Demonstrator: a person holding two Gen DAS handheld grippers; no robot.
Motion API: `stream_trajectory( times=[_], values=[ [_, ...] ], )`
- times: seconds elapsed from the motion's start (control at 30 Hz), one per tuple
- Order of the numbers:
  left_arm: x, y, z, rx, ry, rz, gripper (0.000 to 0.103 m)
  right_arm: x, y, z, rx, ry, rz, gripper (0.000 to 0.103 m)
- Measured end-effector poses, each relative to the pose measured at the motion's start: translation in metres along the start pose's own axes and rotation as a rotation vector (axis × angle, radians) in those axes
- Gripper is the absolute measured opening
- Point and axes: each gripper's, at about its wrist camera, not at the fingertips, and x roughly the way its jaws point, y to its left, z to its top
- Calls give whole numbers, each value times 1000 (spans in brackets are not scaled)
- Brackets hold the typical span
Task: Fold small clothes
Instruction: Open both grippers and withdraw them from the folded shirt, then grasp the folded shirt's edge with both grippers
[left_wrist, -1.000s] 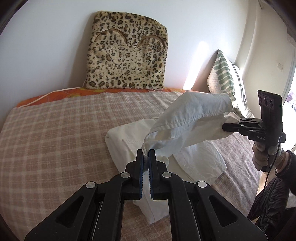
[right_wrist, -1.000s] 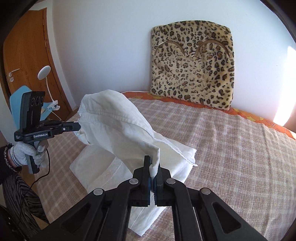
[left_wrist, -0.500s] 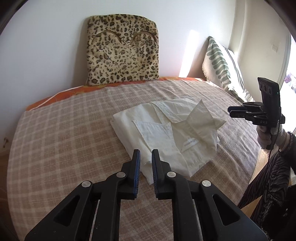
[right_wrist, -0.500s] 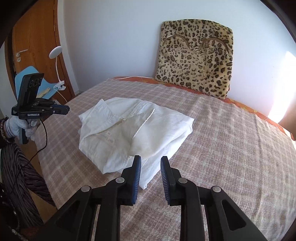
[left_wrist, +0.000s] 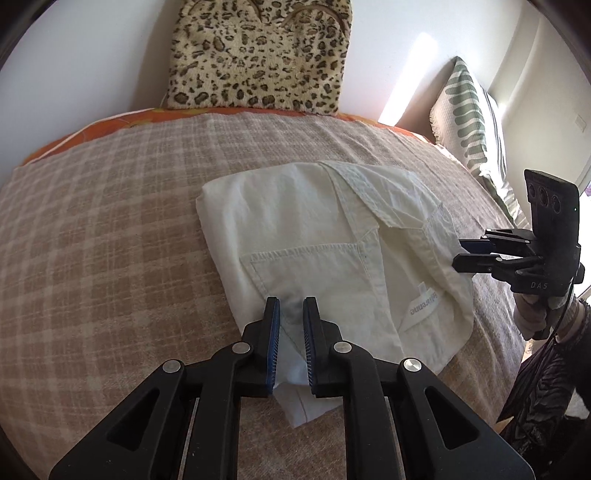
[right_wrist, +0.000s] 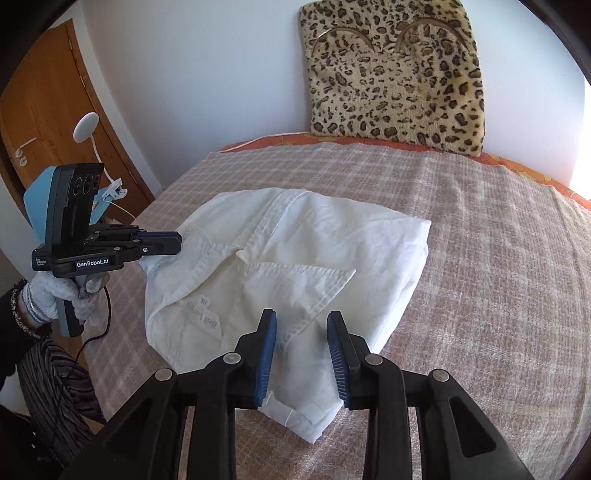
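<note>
A white folded garment (left_wrist: 325, 258) with a patch pocket and a label lies on the checked bed cover (left_wrist: 110, 229); it also shows in the right wrist view (right_wrist: 295, 266). My left gripper (left_wrist: 291, 306) is open, its fingers just above the garment's near edge. My right gripper (right_wrist: 302, 321) is open wider, over the garment's near corner. Each gripper shows from the side in the other view: the right one (left_wrist: 461, 253) at the garment's right edge, the left one (right_wrist: 177, 242) at its left edge.
A leopard-print cushion (left_wrist: 258, 55) leans on the white wall at the bed's head. A striped pillow (left_wrist: 469, 122) lies at the right. A wooden door (right_wrist: 55, 122), a white lamp (right_wrist: 85, 123) and a blue object stand left of the bed.
Both grippers held up a fold of the garment a second ago. They let it go onto the pile, opened, and have since come closer and lower over its near edge.
</note>
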Motion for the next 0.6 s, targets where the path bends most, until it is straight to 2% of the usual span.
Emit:
stream_trajectory(
  times=[0.1, 0.23, 0.3, 0.37, 0.43, 0.5, 0.6],
  values=[
    [2, 0, -19, 17, -11, -3, 11, 9, -3, -17, -11, 40, 1, 28],
    [-12, 6, -17, -29, 9, -60, 11, 0, -7, -20, 10, 44, 28, 27],
    [-26, 7, -8, -20, -33, -72, 11, -15, -3, -13, -14, 15, 43, 30],
    [-34, 10, 8, -19, -88, -52, 11, -31, -3, 0, -6, -55, 77, 30],
    [-37, 20, 24, -81, -136, -62, 15, -39, -7, 15, 17, -112, 80, 33],
    [-34, 30, 41, -138, -171, -78, 17, -38, -11, 30, 34, -153, 81, 33],
    [-16, 40, 63, -164, -172, -88, 21, -17, -15, 54, 44, -164, 87, 33]
  ],
)
